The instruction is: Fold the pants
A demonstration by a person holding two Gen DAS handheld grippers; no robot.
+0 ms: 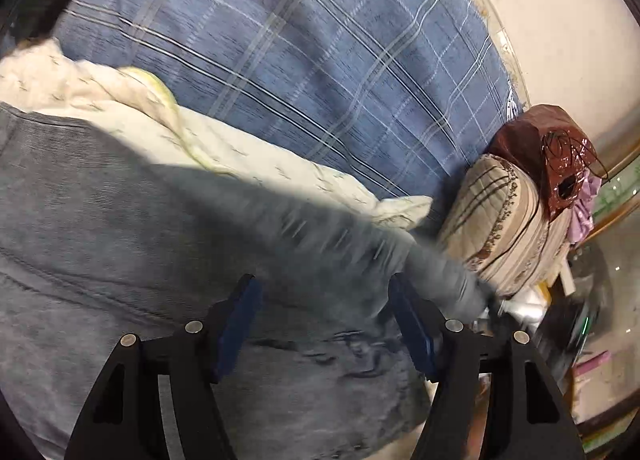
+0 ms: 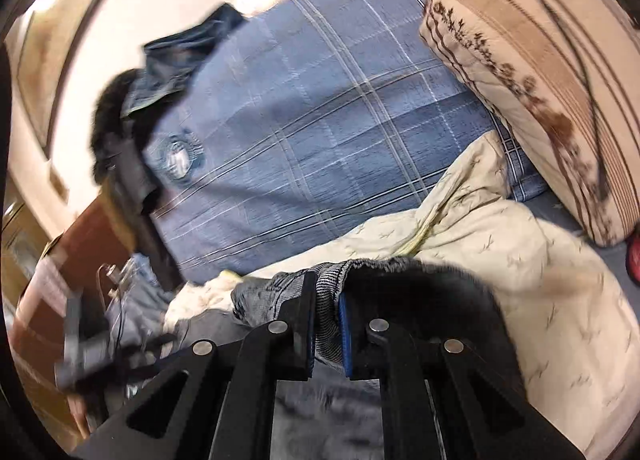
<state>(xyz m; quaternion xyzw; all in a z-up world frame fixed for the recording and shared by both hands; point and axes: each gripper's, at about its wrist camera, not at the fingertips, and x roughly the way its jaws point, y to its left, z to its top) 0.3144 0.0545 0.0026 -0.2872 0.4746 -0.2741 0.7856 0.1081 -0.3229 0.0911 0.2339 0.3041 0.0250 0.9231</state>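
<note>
The right claw (image 2: 325, 326) is pinching the hem of the soft grey-blue denim pants (image 1: 132, 244) lying on the blue checked bed (image 1: 304, 60), so carry it across slowly and flat while the wide-open left claw (image 1: 324, 324) waits over the cloth.
</note>
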